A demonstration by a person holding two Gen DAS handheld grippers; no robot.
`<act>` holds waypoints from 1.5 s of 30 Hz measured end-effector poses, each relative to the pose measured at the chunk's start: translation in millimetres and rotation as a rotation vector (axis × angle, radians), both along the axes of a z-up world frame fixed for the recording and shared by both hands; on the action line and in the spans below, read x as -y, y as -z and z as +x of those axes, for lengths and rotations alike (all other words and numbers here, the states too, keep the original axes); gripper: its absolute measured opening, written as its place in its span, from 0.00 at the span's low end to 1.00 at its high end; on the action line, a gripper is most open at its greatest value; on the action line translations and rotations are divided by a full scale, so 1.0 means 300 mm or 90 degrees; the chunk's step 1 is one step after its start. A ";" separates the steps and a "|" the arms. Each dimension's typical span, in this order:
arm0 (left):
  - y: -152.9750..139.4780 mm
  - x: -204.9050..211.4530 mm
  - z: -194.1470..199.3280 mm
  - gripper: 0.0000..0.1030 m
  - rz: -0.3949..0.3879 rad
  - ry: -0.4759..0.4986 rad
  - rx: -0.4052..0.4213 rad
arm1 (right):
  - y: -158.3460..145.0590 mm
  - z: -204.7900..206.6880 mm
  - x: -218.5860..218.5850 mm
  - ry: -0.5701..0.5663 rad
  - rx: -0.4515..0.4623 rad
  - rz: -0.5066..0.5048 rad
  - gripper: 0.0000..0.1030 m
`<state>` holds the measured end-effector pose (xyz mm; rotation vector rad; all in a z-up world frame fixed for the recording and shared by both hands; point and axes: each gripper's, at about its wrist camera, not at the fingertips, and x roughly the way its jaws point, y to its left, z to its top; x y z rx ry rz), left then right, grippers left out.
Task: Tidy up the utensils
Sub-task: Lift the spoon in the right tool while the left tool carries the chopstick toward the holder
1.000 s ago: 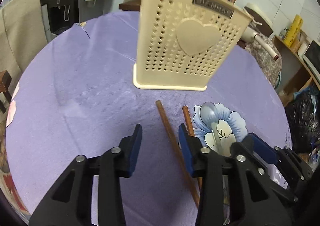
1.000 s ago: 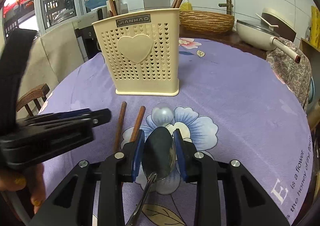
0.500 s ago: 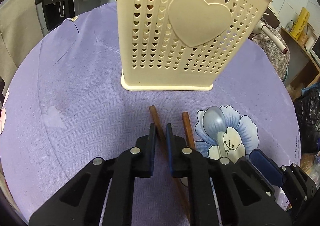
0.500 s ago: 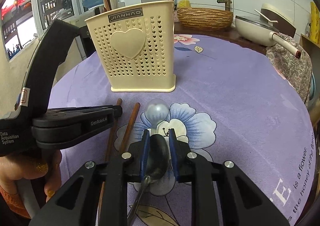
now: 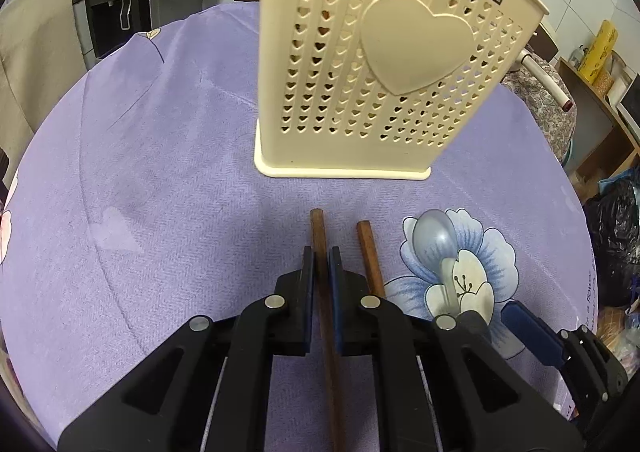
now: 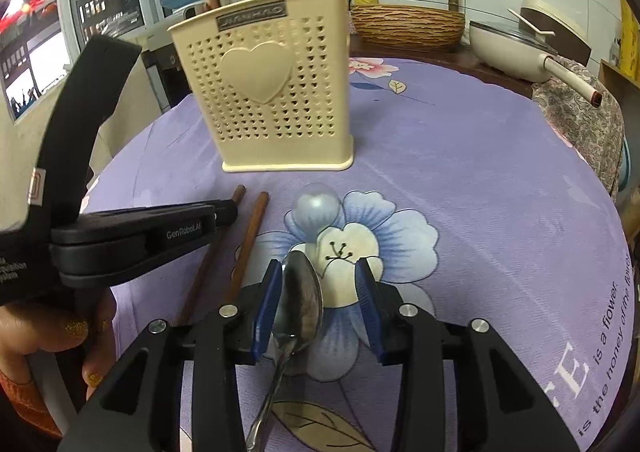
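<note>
In the left wrist view, the left gripper sits at the lower centre of the frame with its blue-padded jaws now drawn together on the left one of two brown wooden chopsticks; a second ago the same jaws stood wide with that stick lying loose between them, so the grip is new. To its right, the second brown wooden chopstick lies free on the purple flowered tablecloth, and further right a pale translucent plastic spoon rests on the printed blue flower. The cream perforated plastic utensil holder with a raised heart stands in the upper centre, beyond the stick ends. In the right wrist view, the person's hand carries the left tool at the left edge. At the lower centre, the right gripper has just spread its jaws: half a second ago they pinched the bowl of the shiny metal spoon, and now only the left pad seems to touch it, the right pad standing clear. By my reading, the chopstick is ready to lift toward the holder, while the metal spoon has been let go and needs a fresh grasp.
</note>
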<state>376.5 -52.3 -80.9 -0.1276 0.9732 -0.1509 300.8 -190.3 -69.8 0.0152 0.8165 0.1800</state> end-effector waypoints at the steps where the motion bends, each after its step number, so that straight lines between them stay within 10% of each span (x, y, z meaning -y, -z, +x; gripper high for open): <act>1: -0.001 -0.012 -0.003 0.07 -0.002 -0.003 -0.001 | 0.003 -0.001 -0.011 0.000 -0.002 -0.007 0.36; 33: 0.001 -0.089 -0.023 0.07 -0.037 -0.017 -0.002 | 0.018 0.028 -0.084 0.004 -0.030 -0.018 0.32; 45: -0.230 -0.138 -0.132 0.07 -0.097 -0.010 0.106 | -0.141 -0.031 0.010 -0.041 0.035 0.080 0.32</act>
